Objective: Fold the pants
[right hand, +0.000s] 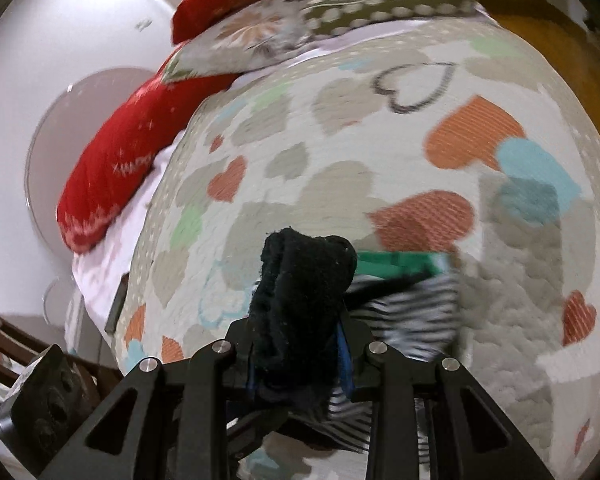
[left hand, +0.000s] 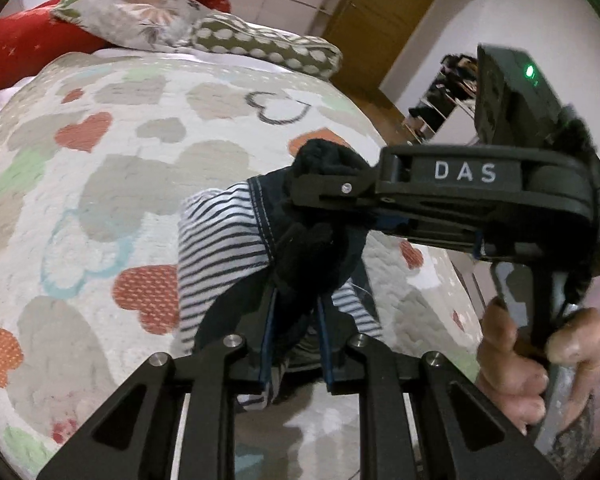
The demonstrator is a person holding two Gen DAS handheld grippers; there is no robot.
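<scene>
The pants [left hand: 220, 248] are dark blue with a black-and-white striped lining and a black waistband. They hang bunched above the heart-patterned bedspread [left hand: 100, 152]. My left gripper [left hand: 296, 300] is shut on the black waistband. My right gripper [left hand: 320, 188] comes in from the right in the left wrist view and is shut on the same black band. In the right wrist view the right gripper [right hand: 300, 320] clamps the black band [right hand: 300, 280], with striped cloth [right hand: 412, 316] trailing to the right, blurred.
Red, floral and dotted pillows [left hand: 140, 20] lie at the head of the bed. A wooden door [left hand: 380, 12] and a shelf [left hand: 440, 96] stand at the right. A wooden chair [right hand: 4, 348] is at the left of the bed.
</scene>
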